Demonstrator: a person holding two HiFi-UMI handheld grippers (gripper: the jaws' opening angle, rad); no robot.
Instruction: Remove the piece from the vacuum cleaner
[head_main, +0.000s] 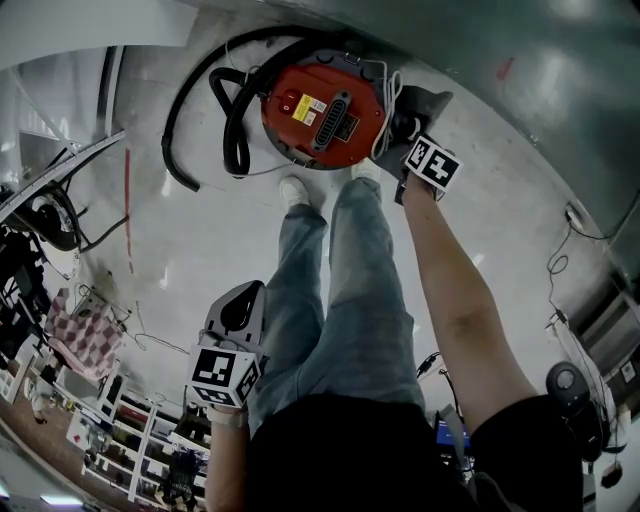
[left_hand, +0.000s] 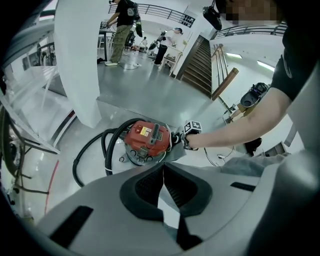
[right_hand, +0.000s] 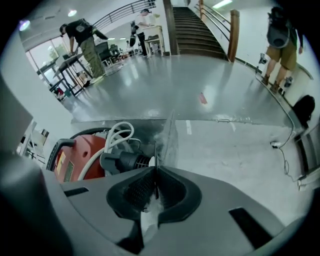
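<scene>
- The right gripper (right_hand: 156, 171) has its jaws closed almost fully on a thin flat piece (right_hand: 169, 142). The piece stands edge-on between the pads and rises above them.
- Seen edge-on, the piece shows little of its outline. It looks pale and partly see-through, and where its lower end goes is hidden inside the jaws.
- In the head view the same piece (head_main: 428, 100) shows as a dark grey panel just right of the red vacuum cleaner (head_main: 320, 115). Whether it is joined to the machine there cannot be made out.
- This gripper's marker cube (head_main: 433, 162) covers its fingertips in the head view.
- In the right gripper view, a black ribbed hose cuff (right_hand: 122, 161) and a looped white cord (right_hand: 112, 137) lie just left of the jaws. The gripper's body cuts off the vacuum's lower part.
- The left gripper (left_hand: 163, 169) is well apart from the vacuum, low beside the person's jeans (head_main: 350, 300). Its pads meet at the tips with nothing between them.
- A black hose (head_main: 185, 120) curls on the floor left of the vacuum.
- The people (right_hand: 82, 42) at the far tables are too small to show any detail.
</scene>
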